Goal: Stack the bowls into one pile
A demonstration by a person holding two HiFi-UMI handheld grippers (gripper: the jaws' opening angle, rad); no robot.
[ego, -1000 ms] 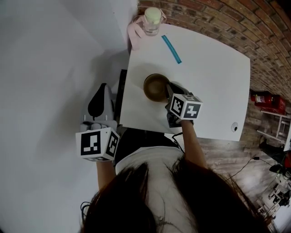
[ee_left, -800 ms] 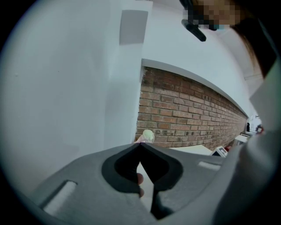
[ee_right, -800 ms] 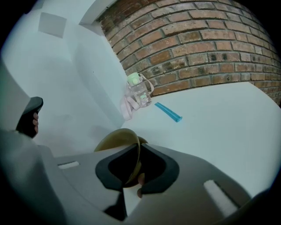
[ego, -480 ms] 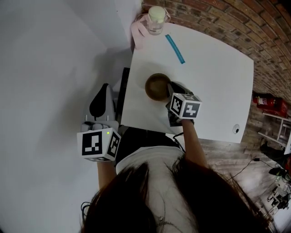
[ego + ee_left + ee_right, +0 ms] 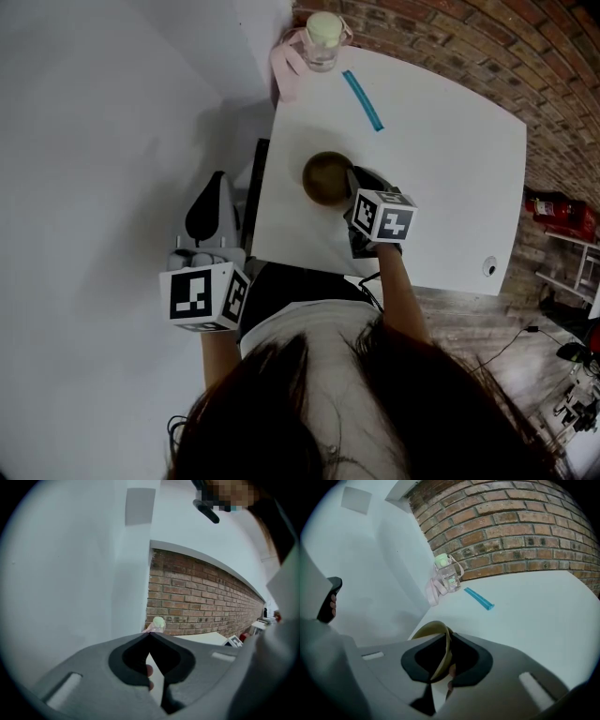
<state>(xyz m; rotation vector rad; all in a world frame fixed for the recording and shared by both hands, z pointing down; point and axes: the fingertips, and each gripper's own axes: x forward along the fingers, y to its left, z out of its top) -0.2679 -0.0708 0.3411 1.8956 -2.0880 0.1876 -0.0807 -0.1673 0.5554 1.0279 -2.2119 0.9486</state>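
A brown bowl (image 5: 325, 178) stands on the white table (image 5: 441, 150) near its front left edge. I cannot tell whether others are nested inside it. My right gripper (image 5: 353, 186) reaches it from the right and is shut on its rim. In the right gripper view the tan rim of the bowl (image 5: 430, 631) runs between the jaws of the right gripper (image 5: 446, 638). My left gripper (image 5: 208, 204) hangs off the table's left side over the grey floor. In the left gripper view the left gripper (image 5: 150, 634) is shut, tips touching, with nothing held.
A clear bottle with a pale lid and pink strap (image 5: 320, 39) stands at the table's far left corner, and a blue strip (image 5: 363, 100) lies near it. A brick wall (image 5: 525, 66) runs behind the table. A red object (image 5: 553, 206) sits on the floor at the right.
Only the head camera has shifted slightly. The right gripper stays shut on the bowl's rim, and the left gripper keeps its place beside the table.
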